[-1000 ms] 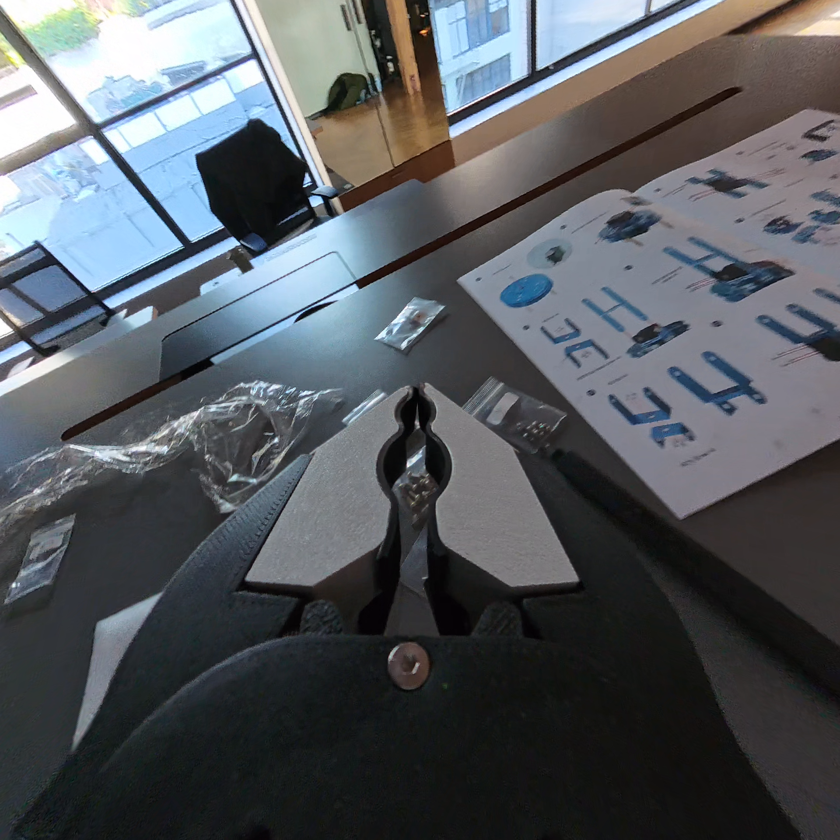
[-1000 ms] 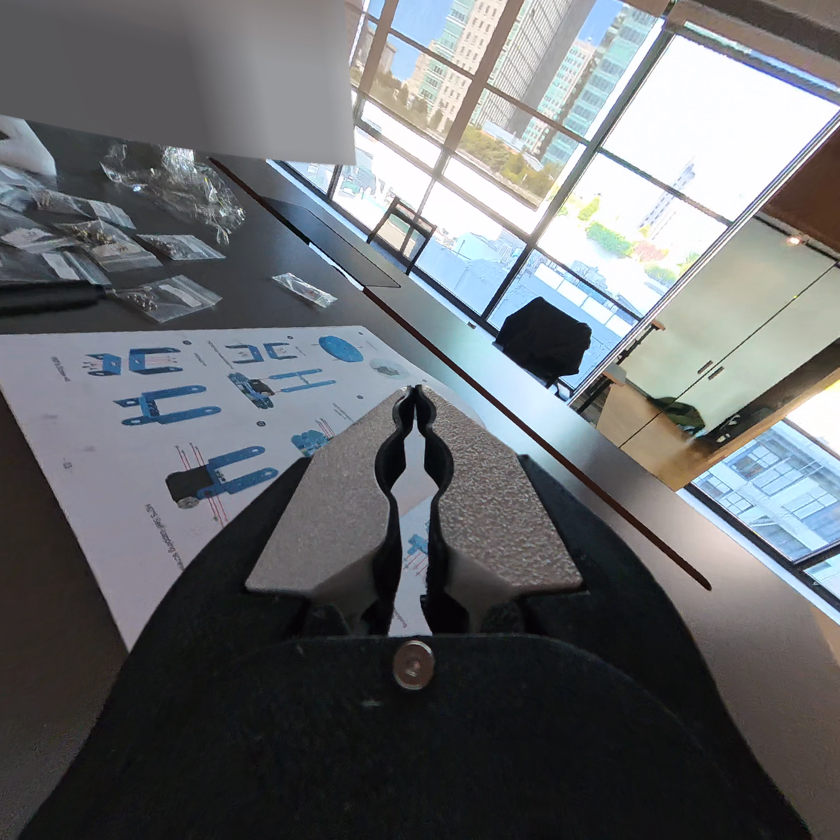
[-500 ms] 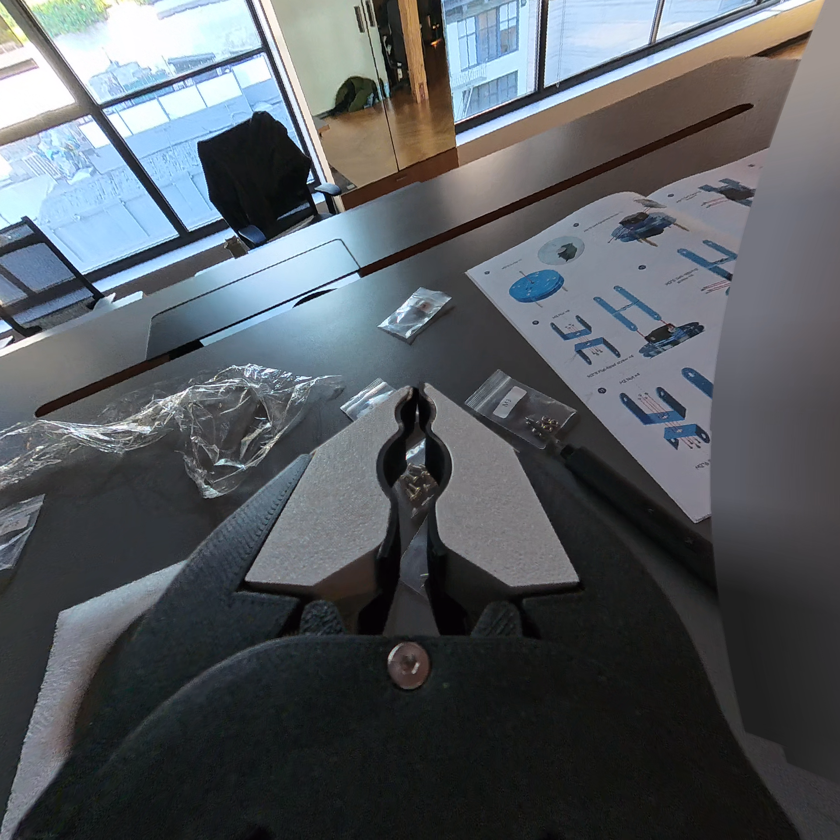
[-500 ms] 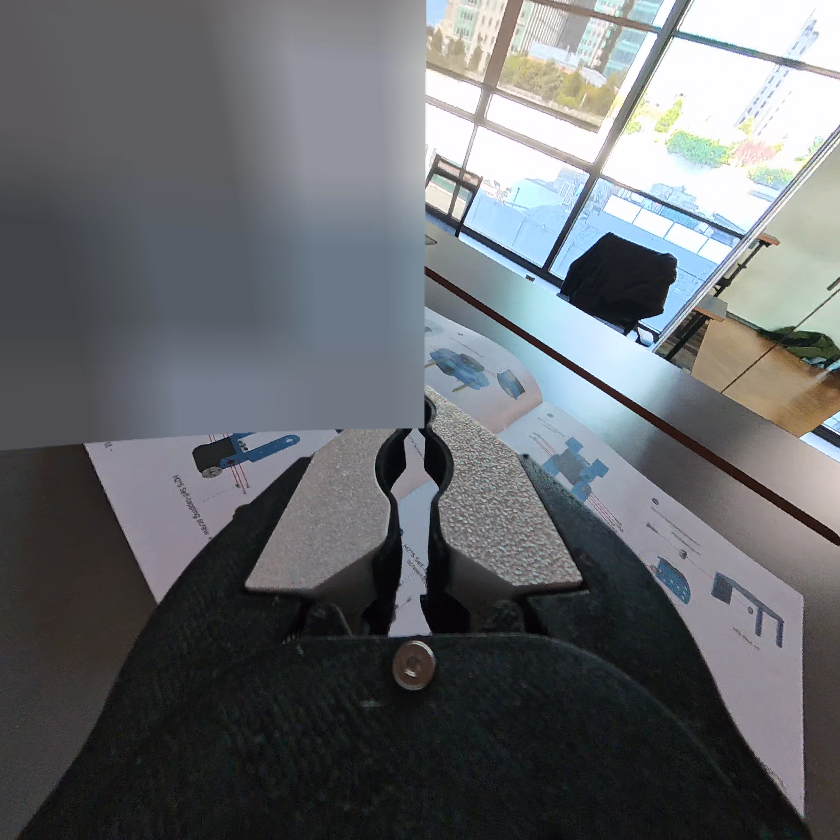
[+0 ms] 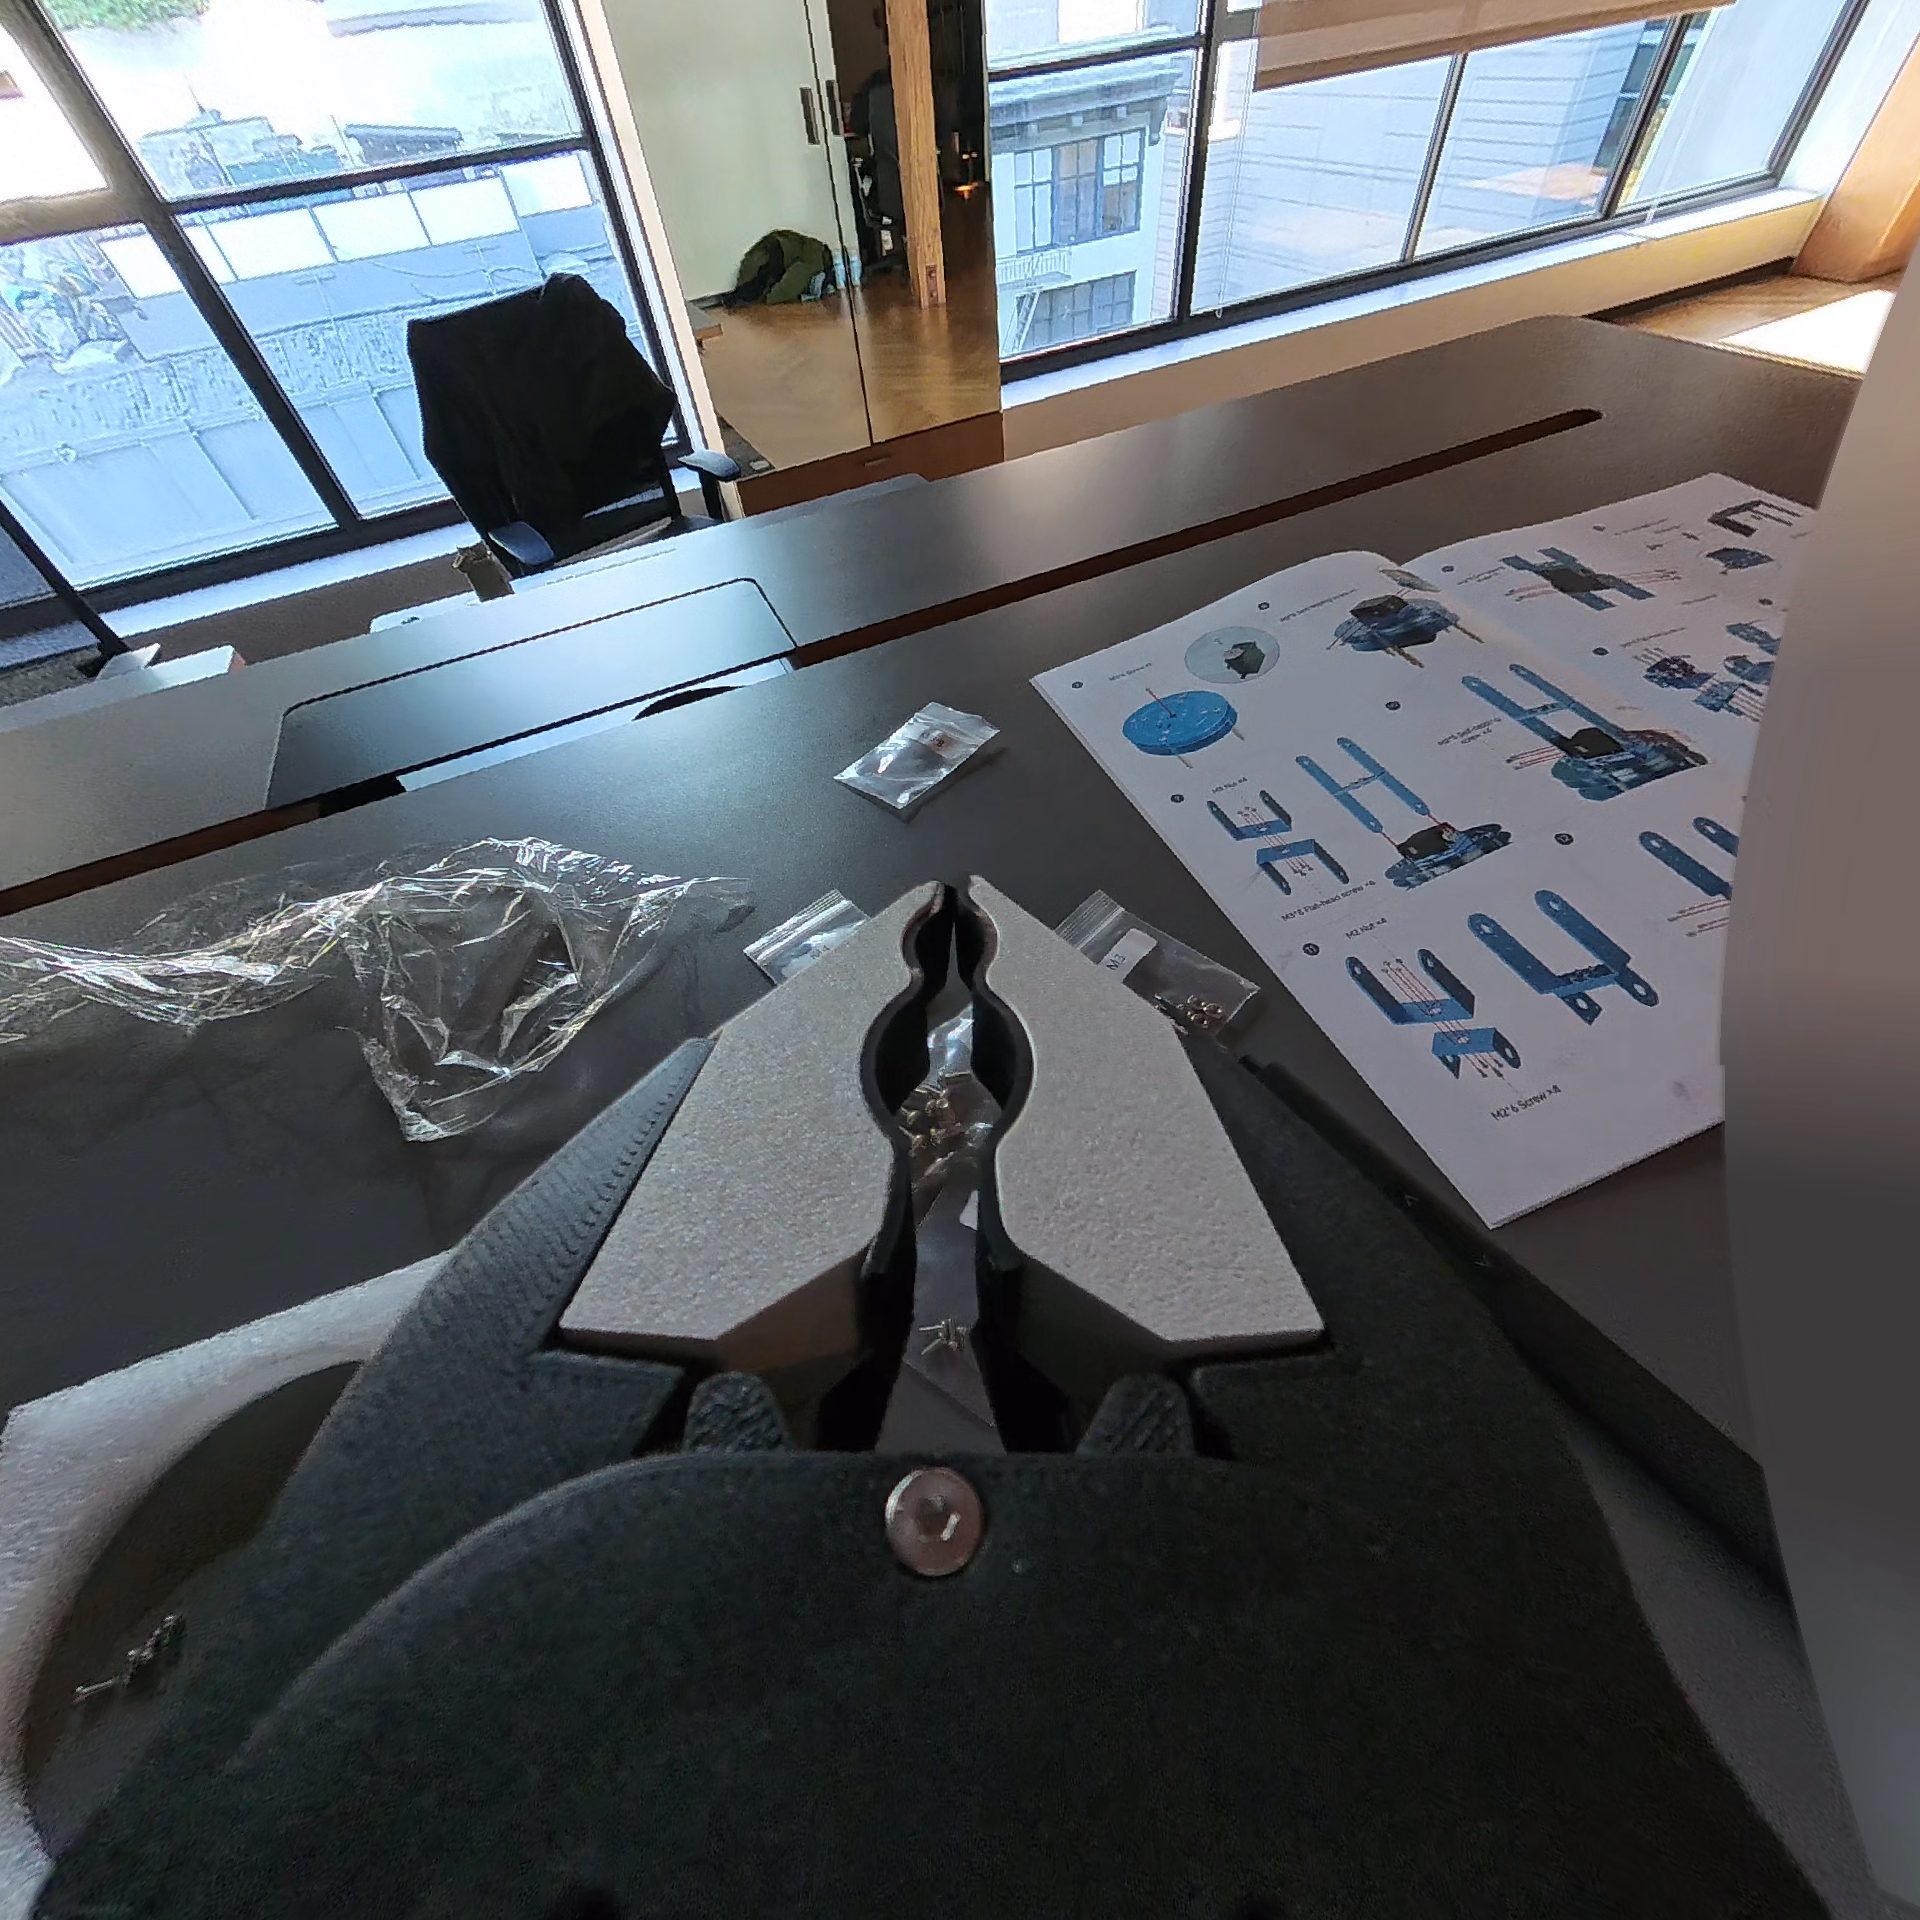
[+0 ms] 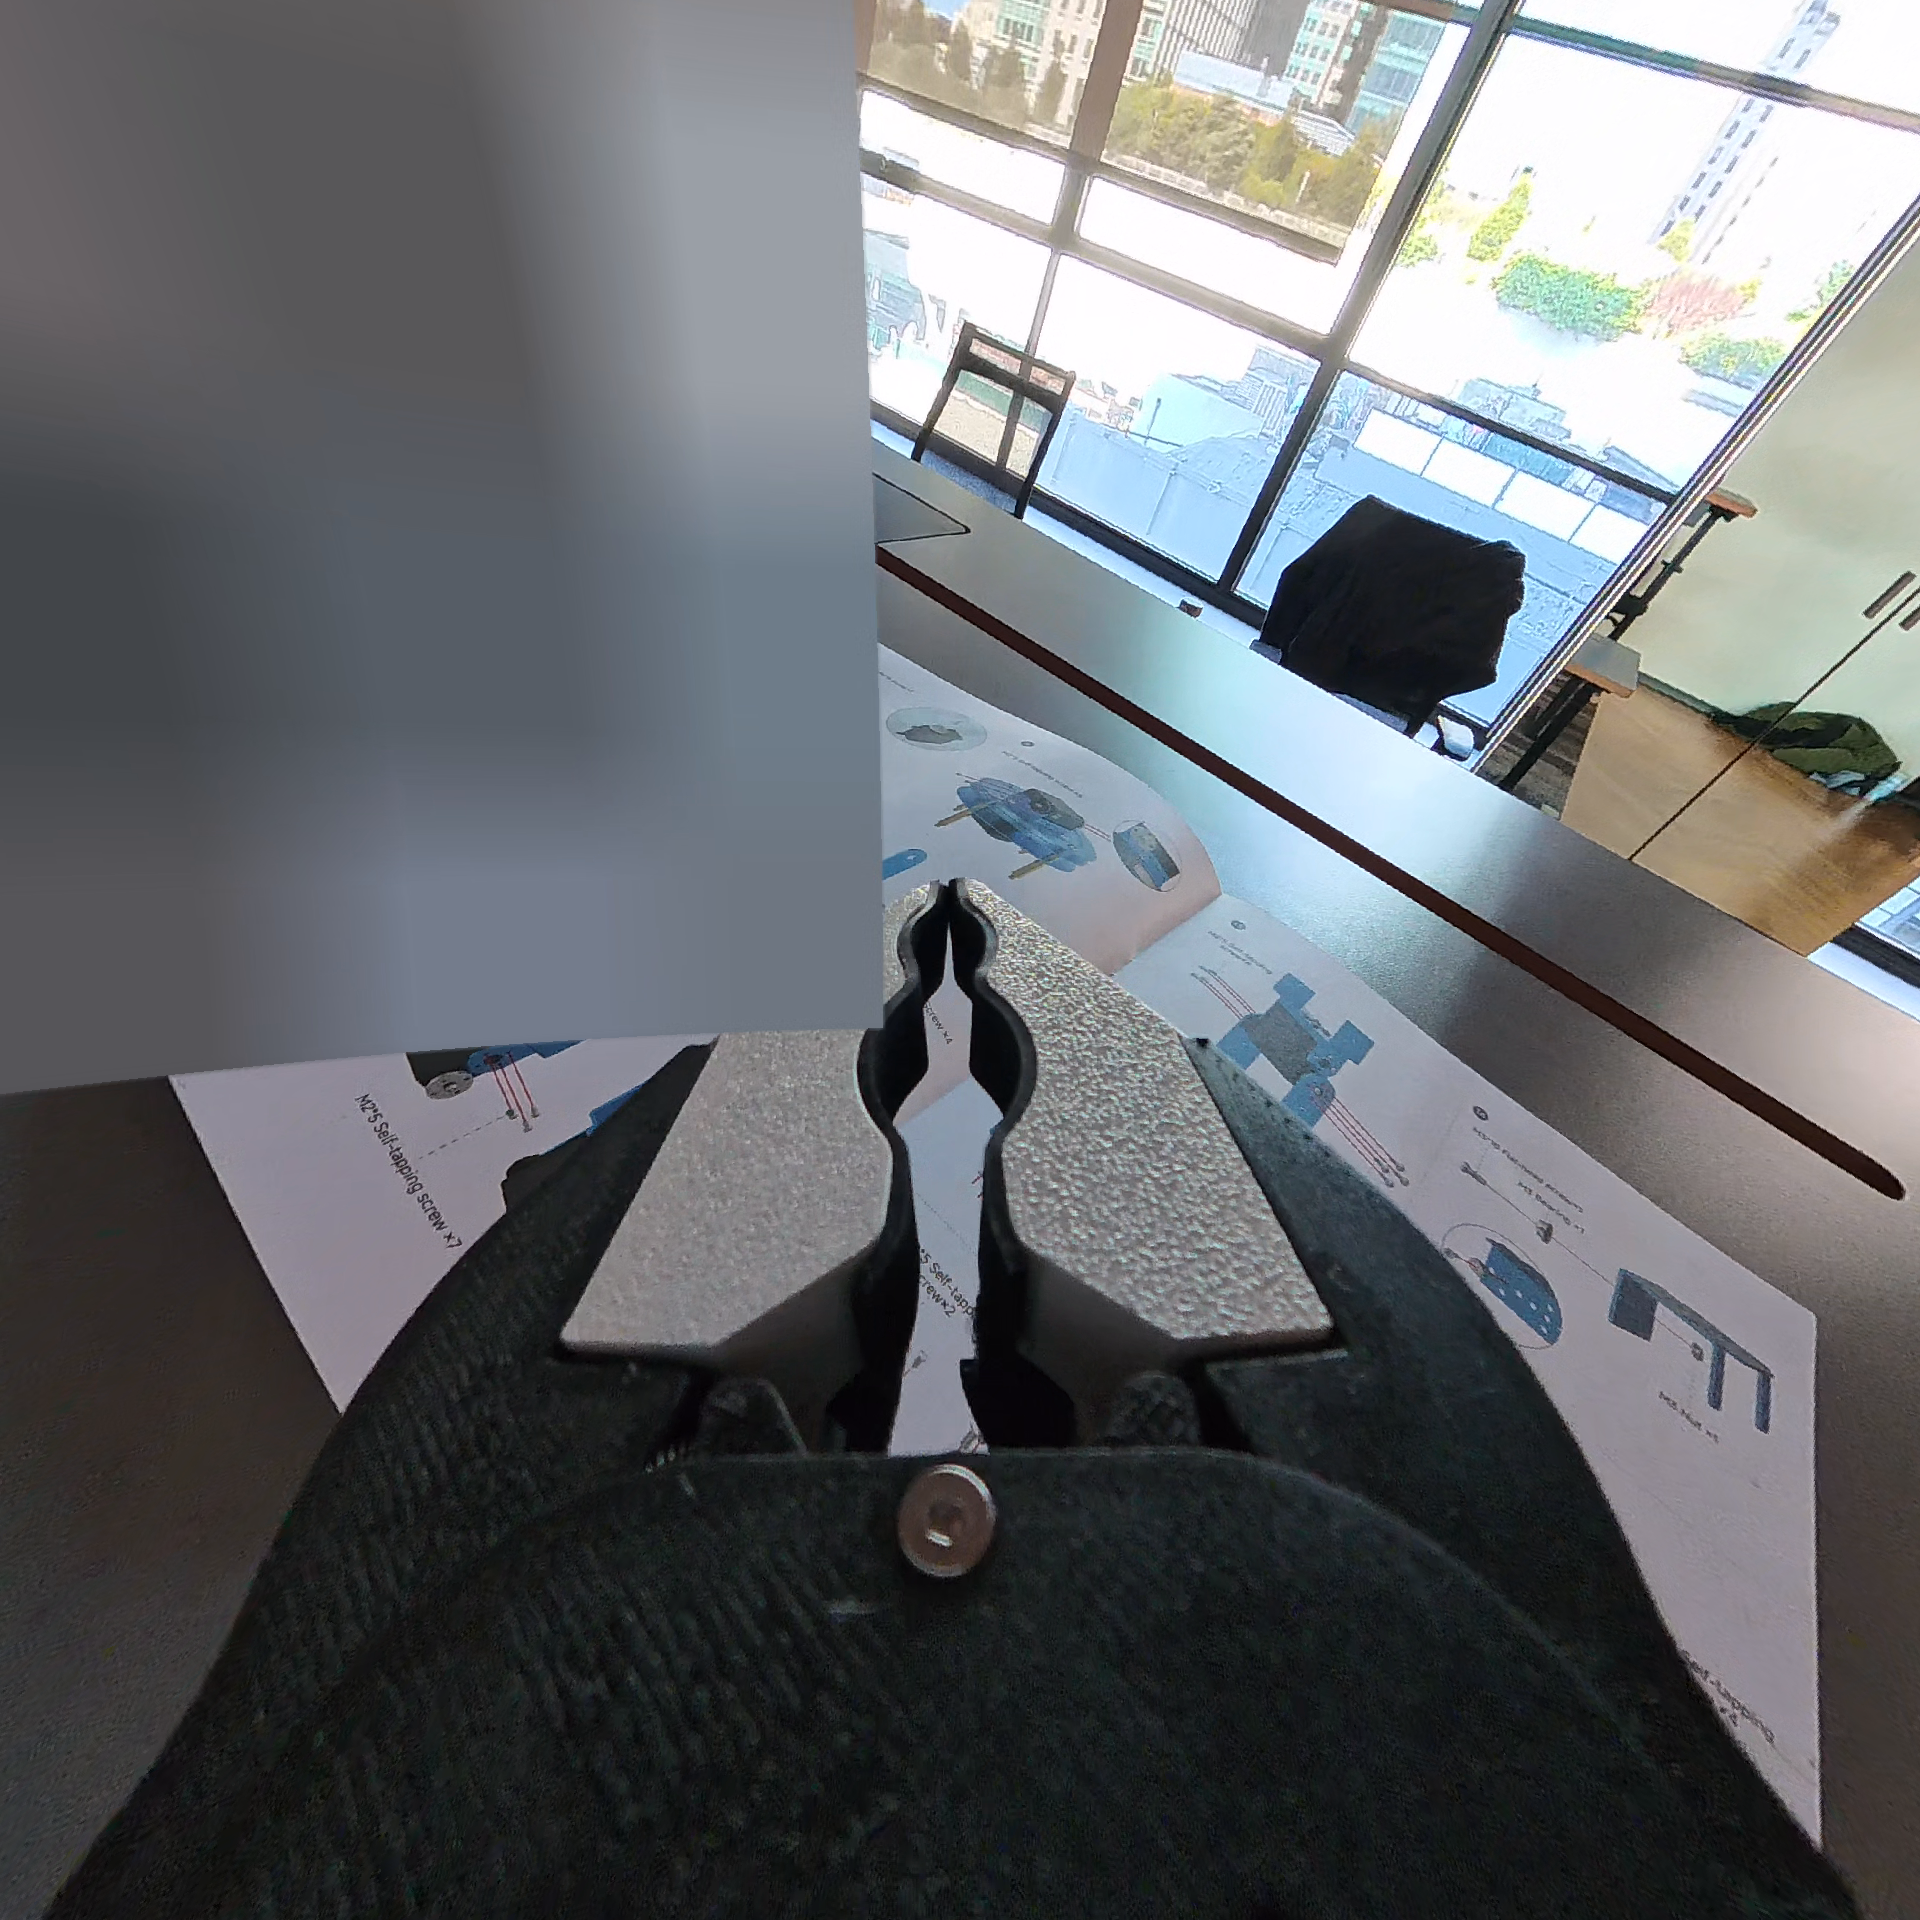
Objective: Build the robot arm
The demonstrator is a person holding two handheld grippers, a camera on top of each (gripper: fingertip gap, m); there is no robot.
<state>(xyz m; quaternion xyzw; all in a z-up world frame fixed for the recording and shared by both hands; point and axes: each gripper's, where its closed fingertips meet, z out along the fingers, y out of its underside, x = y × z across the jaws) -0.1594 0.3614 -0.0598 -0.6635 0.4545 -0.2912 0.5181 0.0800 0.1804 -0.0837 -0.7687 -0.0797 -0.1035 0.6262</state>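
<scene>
Tongs on left (image 5: pixel 954 902) closed above bag of screws (image 5: pixel 940 1117) on table (image 5: pixel 644 790), right tongs (image 6: pixel 953 902) closed, empty, over booklet (image 6: pixel 1351 1132).

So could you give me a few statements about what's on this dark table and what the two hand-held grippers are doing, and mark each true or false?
1. The left hand-held gripper is shut on a small clear bag of screws. True.
2. The instruction booklet is closed. False: it lies open, showing blue part diagrams.
3. The right hand-held gripper holds a screwdriver. False: its fingers are shut with nothing between them, above the open booklet.
4. Crumpled clear plastic wrap lies on the table left of the left hand-held gripper. True.
5. A red chair stands by the windows. False: the office chair is black.
</scene>
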